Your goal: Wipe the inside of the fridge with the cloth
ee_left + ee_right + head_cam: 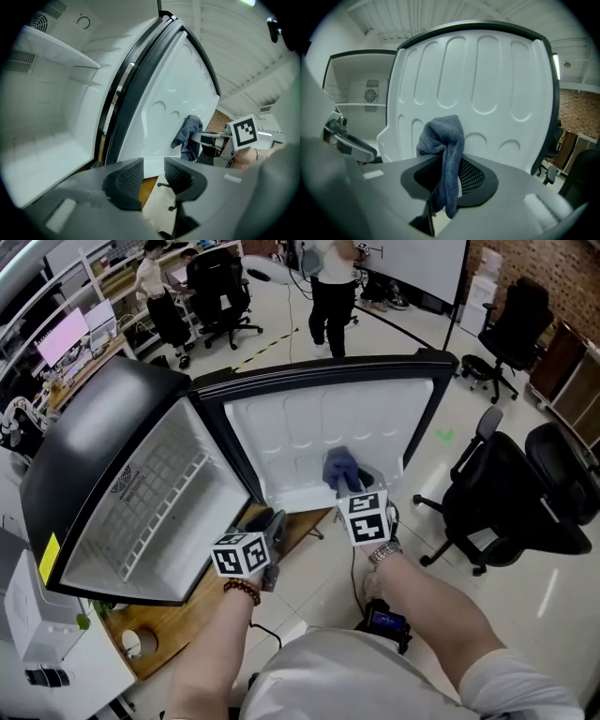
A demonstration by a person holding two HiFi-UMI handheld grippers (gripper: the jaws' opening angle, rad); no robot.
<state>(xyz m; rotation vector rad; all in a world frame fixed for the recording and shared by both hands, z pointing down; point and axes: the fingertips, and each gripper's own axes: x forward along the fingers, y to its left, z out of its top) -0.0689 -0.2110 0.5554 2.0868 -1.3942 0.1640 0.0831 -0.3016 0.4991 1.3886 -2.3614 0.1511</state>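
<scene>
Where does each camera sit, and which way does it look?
Head view: on the person's head, looking steeply down at the open fridge; both forearms, left tool and right tool show.
Left gripper view: on the left tool, facing fridge interior and door; jaws apart, empty.
Right gripper view: on the right tool, facing the door; jaws grip the cloth.
Shared: door, cloth.

One fridge [319, 427], one cloth [339, 468], left tongs [153, 177], right tongs [449, 174], two in all.
</scene>
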